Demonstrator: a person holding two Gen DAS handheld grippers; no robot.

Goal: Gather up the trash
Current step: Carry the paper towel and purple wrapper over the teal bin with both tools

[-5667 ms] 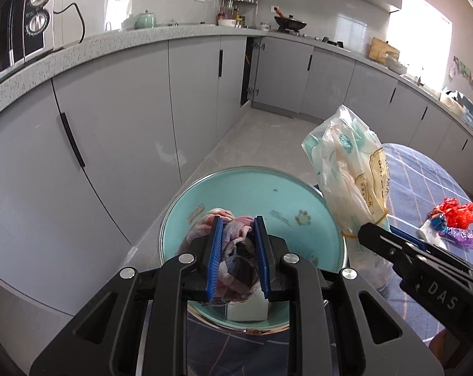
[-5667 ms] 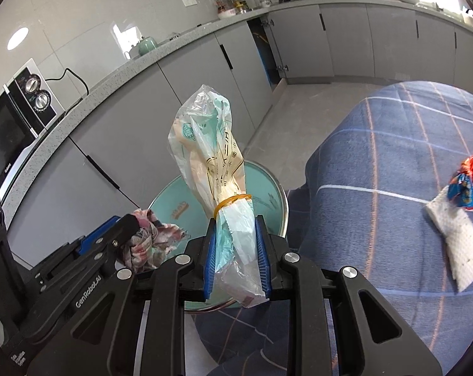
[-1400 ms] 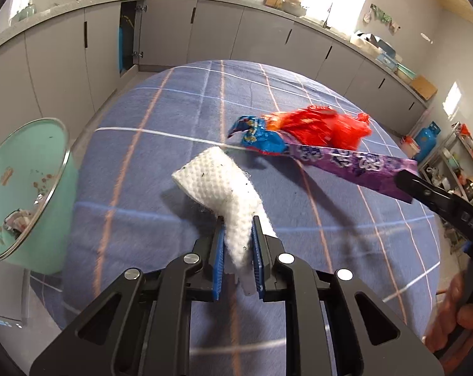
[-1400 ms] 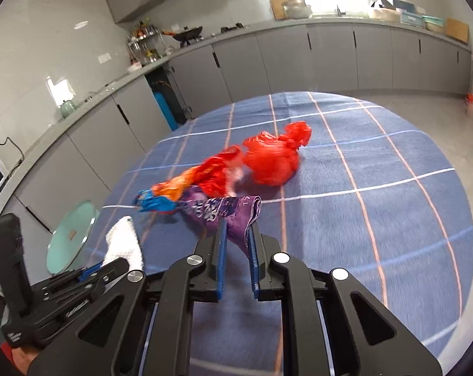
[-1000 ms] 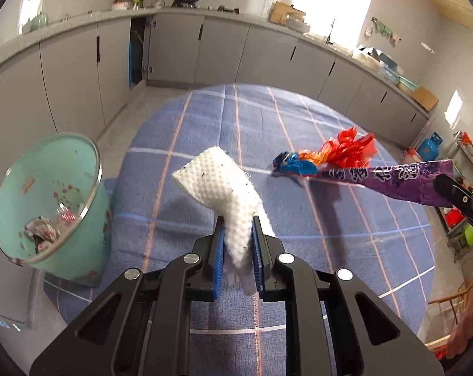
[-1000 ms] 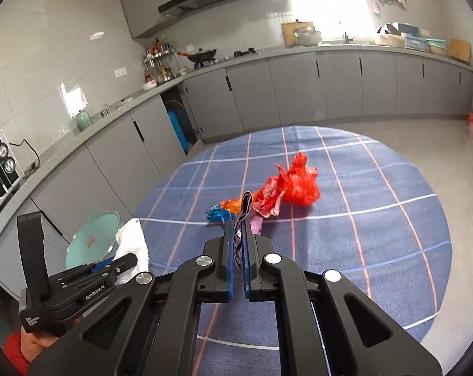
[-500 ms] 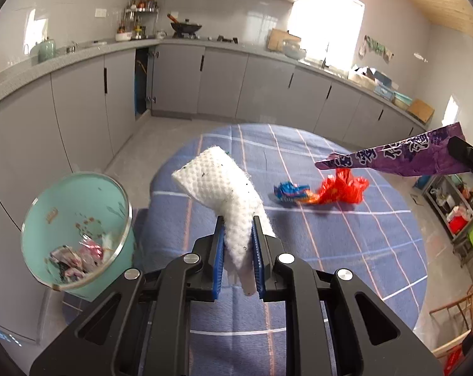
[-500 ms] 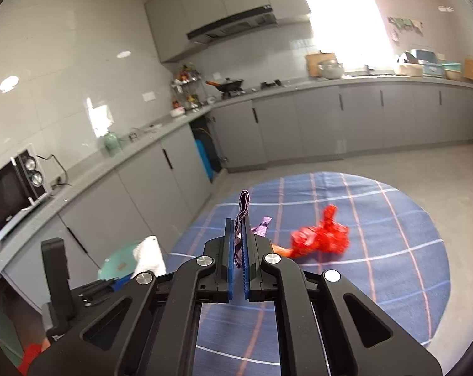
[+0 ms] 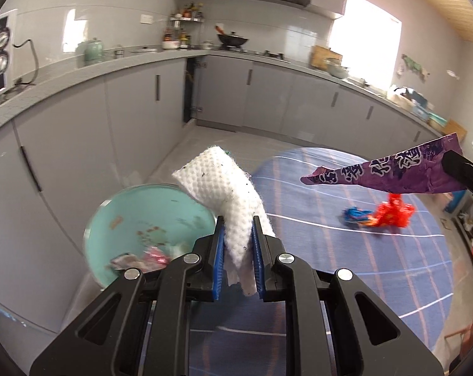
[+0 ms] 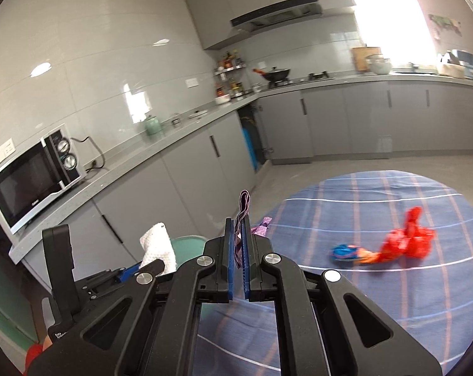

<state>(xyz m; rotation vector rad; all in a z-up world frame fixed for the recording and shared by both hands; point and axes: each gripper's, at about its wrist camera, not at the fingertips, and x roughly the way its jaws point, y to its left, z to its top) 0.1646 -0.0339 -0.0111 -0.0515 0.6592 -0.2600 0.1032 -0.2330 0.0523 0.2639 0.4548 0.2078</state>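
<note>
Both tongs (image 9: 238, 250) (image 10: 239, 250) higher now; bin (image 9: 123, 216) contents blurred, partly hidden

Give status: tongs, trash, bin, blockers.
Left tongs shut on white towel. Right tongs shut on purple wrapper. Teal bin below left tongs, open. Red-blue wrapper on table; nothing blocking.

White dimpled paper towel (image 9: 228, 200): crumpled, specked, clamped upright between the left gripper's (image 9: 238, 252) blue pads.
Purple printed wrapper (image 9: 393, 174): flat strip pinched in the right gripper (image 10: 238, 260).
Mint-green round bin (image 9: 136, 216): below-left, scraps inside.
Red-and-blue wrappers (image 9: 380, 213): ahead on blue checked cloth.
</note>
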